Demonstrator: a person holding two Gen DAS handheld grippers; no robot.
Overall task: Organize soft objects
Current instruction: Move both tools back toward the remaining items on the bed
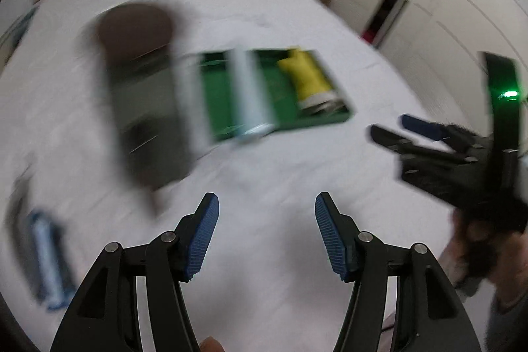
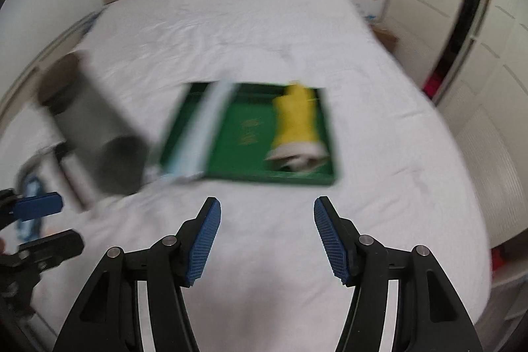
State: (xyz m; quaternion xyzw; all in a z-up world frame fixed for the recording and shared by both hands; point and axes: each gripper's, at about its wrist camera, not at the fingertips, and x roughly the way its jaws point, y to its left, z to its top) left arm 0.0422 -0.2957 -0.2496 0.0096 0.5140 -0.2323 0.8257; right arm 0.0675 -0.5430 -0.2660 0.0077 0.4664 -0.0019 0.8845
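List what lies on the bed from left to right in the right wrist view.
Left gripper → grey roll → pale blue strip at the left end of the green tray → yellow soft item in the tray.

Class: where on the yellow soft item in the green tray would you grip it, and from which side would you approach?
Grip the yellow soft item across its narrower yellow body, descending from above with open fingers. It lies flat in the green tray, whose raised rim hinders a sideways approach. Blur hides finer detail.

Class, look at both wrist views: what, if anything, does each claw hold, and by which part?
Nothing is held. The left claw and the right claw both stand open and empty above the white bed.
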